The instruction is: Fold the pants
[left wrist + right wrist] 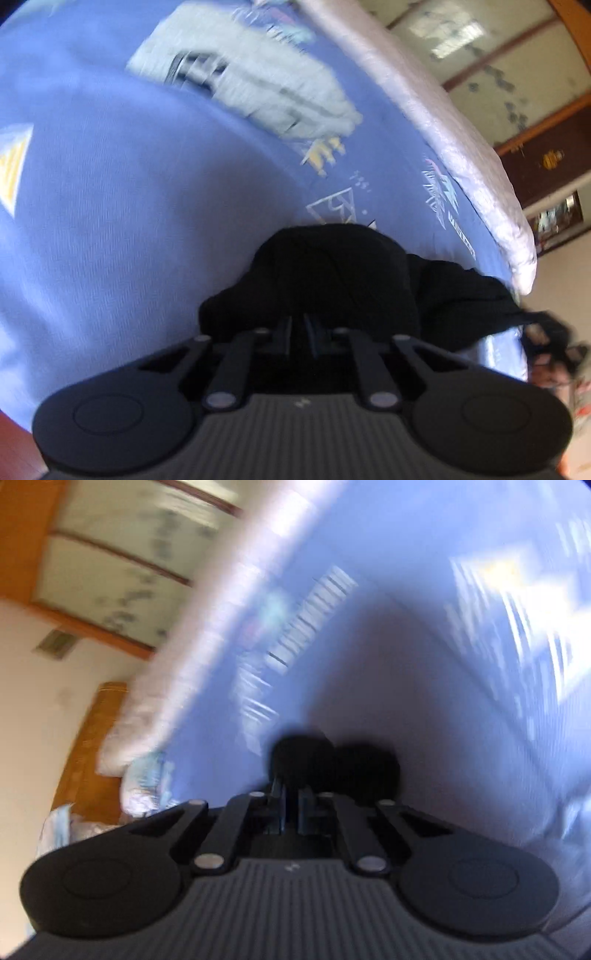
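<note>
You are pinching the black pants (332, 280) in both the left gripper (298, 325) and the right gripper (291, 805), jaws pressed together, lifting them off the blue bedsheet (110, 221) to spread them out.

Black pants (332, 280): matt soft cloth. Blue bedsheet (110, 221): smooth printed fabric. Left gripper (298, 325), right gripper (291, 805): matt black plastic, ribbed housing.

right gripper (291, 794) closed on bunched black pants (332, 764), above blurred blue patterned bedsheet (424, 664), white mattress edge (207, 627)

Both wrist views look closely along their fingers over the blue bedsheet (129, 221).
</note>
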A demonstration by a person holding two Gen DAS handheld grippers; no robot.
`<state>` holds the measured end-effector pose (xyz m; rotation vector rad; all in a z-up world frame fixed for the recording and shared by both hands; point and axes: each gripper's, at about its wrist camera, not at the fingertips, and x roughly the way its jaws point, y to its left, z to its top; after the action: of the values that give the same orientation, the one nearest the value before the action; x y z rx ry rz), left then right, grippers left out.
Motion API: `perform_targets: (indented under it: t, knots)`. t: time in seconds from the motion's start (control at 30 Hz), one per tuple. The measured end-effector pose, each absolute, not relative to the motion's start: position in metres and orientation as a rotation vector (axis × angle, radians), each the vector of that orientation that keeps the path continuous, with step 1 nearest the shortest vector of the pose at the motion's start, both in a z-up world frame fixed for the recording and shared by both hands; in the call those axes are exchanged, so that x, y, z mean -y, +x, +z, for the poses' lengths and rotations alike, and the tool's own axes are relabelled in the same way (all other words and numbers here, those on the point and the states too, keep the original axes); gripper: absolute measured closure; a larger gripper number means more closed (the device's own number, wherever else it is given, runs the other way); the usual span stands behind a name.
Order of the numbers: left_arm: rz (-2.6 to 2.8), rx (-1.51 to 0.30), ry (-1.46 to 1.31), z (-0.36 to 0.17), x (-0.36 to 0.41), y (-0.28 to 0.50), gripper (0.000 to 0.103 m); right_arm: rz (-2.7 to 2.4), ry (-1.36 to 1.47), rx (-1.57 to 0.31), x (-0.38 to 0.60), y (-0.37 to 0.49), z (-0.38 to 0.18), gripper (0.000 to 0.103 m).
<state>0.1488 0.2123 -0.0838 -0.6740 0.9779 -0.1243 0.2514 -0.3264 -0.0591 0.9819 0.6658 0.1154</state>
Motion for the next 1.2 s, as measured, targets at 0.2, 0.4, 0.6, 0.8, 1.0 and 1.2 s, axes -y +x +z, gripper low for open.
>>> perform_targets:
  t: [0.2,0.4,0.6,0.8,1.0,1.2]
  knots:
    - [-0.165,-0.912,-0.725,-0.058,-0.233,0.113,0.095,0.124,0.79,-0.475,0.361,0.1,0.022,0.095]
    - [-0.15,-0.93,-0.714,-0.051,-0.254,0.078,0.092,-0.118,0.601,-0.734,0.362,-0.04,-0.013,0.053]
    - [-0.024,-0.826,-0.67,-0.027,-0.275,0.084,0.054,-0.333,0.598,-0.676,0.397,-0.071,-0.018,0.05]
    - [-0.06,-0.872,-0.555,-0.052,-0.256,0.143,0.009,-0.23,0.644,-0.571,0.42,0.01,-0.014,0.042]
    - [-0.095,-1.052,-0.541,-0.104,-0.223,0.177,0.049,-0.326,0.593,-0.756,0.443,0.093,-0.064,0.041]
    - [-0.149,-1.051,-0.327,-0.094,-0.187,0.169,0.091,-0.306,0.609,-0.861,0.43,0.114,-0.103,0.078]
